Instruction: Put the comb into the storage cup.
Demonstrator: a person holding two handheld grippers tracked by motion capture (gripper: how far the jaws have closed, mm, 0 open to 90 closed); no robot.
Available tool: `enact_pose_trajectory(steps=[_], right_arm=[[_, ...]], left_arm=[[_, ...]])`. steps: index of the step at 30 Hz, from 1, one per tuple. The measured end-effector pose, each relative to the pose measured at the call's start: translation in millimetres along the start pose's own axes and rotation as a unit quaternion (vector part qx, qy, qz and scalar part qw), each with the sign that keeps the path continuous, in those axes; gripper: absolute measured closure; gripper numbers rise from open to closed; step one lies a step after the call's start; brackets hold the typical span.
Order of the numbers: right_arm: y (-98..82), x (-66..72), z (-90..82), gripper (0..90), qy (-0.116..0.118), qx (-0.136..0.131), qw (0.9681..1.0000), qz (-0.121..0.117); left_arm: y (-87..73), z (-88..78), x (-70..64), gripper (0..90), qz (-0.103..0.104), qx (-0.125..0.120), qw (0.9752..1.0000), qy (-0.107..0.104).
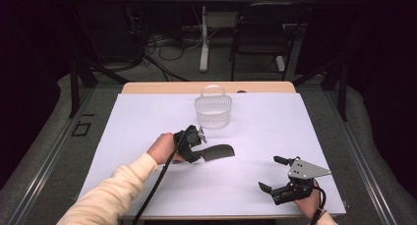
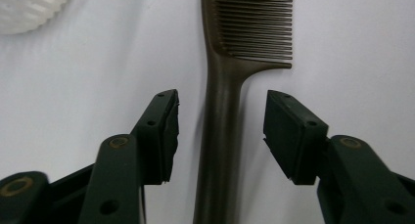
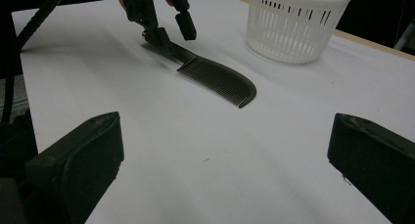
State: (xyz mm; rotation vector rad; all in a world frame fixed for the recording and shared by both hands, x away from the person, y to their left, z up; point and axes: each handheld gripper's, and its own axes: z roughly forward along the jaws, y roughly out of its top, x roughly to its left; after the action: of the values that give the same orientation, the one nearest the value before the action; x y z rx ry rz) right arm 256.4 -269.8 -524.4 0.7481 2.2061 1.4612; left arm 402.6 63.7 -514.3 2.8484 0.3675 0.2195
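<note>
Dark brown plastic comb (image 1: 216,153) lies flat on the white counter (image 1: 147,117), mid-left, teeth end pointing right, just in front of the white slatted basket (image 1: 213,111). We judge it light, stiff and smooth, thin enough to be awkward to lift off a flat sheet; the narrow handle (image 2: 220,136) is the place to take hold, away from the fine teeth. Left gripper (image 2: 220,131) straddles that handle, jaws half closed, pads not yet touching either side. Right gripper (image 1: 278,175) rests at the counter's near right, jaws wide, nothing between them. We find no brand, label or writing to read anywhere.
</note>
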Motion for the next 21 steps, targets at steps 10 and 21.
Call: enact_pose_trajectory(steps=[10,21], right_arm=[[0.1,0.5,0.0,0.0,0.002,0.0,1.0,0.0],[0.1,0.6,-0.4,0.0,0.003,-0.001,1.0,-0.001]], left_arm=[[9.0,8.2,2.1,62.7,0.019,0.026,0.9994,-0.013],[12.9,14.1,4.4,68.7,0.04,0.049,0.9977,-0.026]])
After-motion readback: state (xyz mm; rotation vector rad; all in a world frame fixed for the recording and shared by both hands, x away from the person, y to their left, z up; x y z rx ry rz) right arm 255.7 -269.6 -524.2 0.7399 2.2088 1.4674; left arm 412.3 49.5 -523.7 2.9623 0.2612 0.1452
